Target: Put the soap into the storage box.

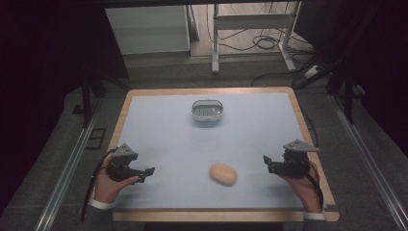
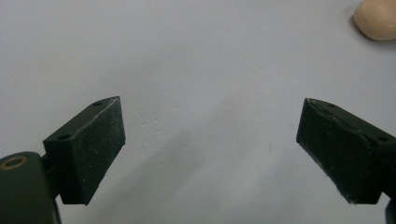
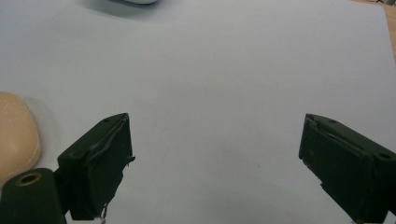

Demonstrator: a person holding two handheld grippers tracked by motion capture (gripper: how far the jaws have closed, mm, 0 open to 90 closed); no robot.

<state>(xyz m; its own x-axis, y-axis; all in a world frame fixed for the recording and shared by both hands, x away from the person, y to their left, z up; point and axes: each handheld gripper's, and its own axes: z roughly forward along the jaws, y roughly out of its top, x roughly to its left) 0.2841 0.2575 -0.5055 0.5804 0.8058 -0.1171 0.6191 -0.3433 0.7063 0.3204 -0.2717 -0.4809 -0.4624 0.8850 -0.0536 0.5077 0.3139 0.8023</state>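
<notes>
On the counter [image 1: 159, 144], seen from the high view, a tan oval bread roll [image 1: 223, 174] lies near the front edge, between the left tongs [image 1: 146, 174] and the right tongs [image 1: 267, 163], apart from both. Farther back, well apart from the roll, a white oval basket [image 1: 208, 110] stands near the counter's middle; this view alone gives its whole shape and the wooden rim around the pale blue mat. The left gripper view brings the left tongs [image 2: 210, 135] close: the two black jaws stand wide apart over bare mat with nothing between them, and the roll [image 2: 376, 18] peeks in at the top right corner. The right gripper view shows the right tongs [image 3: 215, 149] likewise spread wide and empty, with the roll [image 3: 16, 135] at the left edge just beside the left-hand jaw, and a sliver of the basket [image 3: 135, 1] at the top. The roll looks smooth, matte and evenly pale tan, rounded at its ends.
</notes>
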